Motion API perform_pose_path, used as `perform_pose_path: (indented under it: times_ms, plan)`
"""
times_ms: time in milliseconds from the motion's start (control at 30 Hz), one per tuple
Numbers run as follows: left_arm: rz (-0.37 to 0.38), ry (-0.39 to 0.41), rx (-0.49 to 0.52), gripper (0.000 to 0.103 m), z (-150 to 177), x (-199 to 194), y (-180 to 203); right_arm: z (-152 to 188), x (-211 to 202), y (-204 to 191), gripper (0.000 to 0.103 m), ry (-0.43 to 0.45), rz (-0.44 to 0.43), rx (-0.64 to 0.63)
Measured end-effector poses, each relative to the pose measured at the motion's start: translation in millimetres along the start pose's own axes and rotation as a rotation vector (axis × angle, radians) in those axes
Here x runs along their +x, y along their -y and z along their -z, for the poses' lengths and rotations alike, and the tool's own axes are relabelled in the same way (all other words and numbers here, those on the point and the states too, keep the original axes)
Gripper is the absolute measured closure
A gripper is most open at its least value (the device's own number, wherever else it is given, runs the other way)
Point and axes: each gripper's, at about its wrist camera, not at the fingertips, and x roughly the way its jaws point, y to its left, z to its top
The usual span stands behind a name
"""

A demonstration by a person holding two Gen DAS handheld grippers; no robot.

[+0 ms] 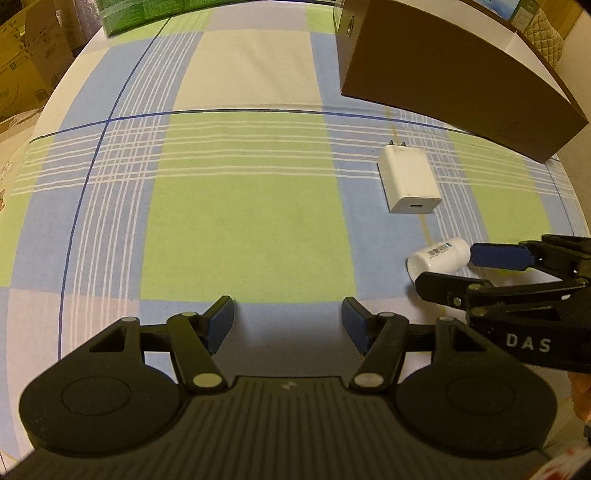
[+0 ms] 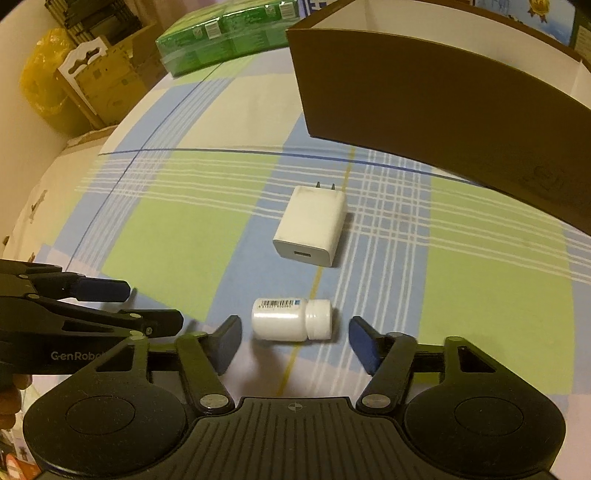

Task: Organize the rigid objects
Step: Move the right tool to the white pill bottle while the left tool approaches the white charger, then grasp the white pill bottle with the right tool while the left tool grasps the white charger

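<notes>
I can't read the small bottle's label [image 2: 279,303] — the barcode print is too fine. The brown box [image 2: 436,107] runs off the right edge, its inside mostly hidden behind its near wall. The green package [image 1: 136,14] is cut by the top edge — its text is unreadable.

bottle [image 2: 291,319]: 1 | charger [image 2: 312,226]: 1 | brown box [image 2: 443,110]: 1 | green pack [image 2: 225,31]: 1

"DAS" stands in white on the right gripper [image 1: 439,271]. "GenRobo", cut off, stands on the left gripper [image 2: 155,306]. The bottle [image 2: 291,319], between the right gripper's fingers, bears an unreadable barcode.
</notes>
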Motion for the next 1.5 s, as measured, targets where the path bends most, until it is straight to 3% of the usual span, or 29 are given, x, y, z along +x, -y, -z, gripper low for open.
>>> perform_pose_path:
  times_ms: [133, 433, 767, 1067, 1233, 1500]
  plan:
    - [0.006, -0.002, 0.004, 0.042, -2.8, 2.7, -0.2, -1.0, 5.1, 2.5, 0.058, -0.008, -0.002, 0.003]
    - [0.039, 0.008, 0.046, 0.042, -12.4, 10.2, 8.0, -0.5, -2.8, 28.5, 0.058, 0.017, 0.069, 0.039]
    - [0.11, 0.034, 0.138, 0.041, -43.7, 21.4, 55.3, -0.8, -21.3, 93.7, 0.059, 0.05, 0.165, 0.198]
    - [0.104, 0.054, 0.186, 0.042, -72.6, 40.0, 86.6, -0.8, -34.1, 127.1, 0.059, 0.075, 0.197, 0.274]
    - [0.08, 0.048, 0.189, 0.044, -86.4, 50.6, 92.5, -0.1, -37.5, 134.3, 0.059, 0.078, 0.19, 0.281]
    - [0.055, 0.056, 0.199, 0.061, -93.2, 54.9, 96.3, -2.0, -36.5, 133.4, 0.059, 0.078, 0.188, 0.274]
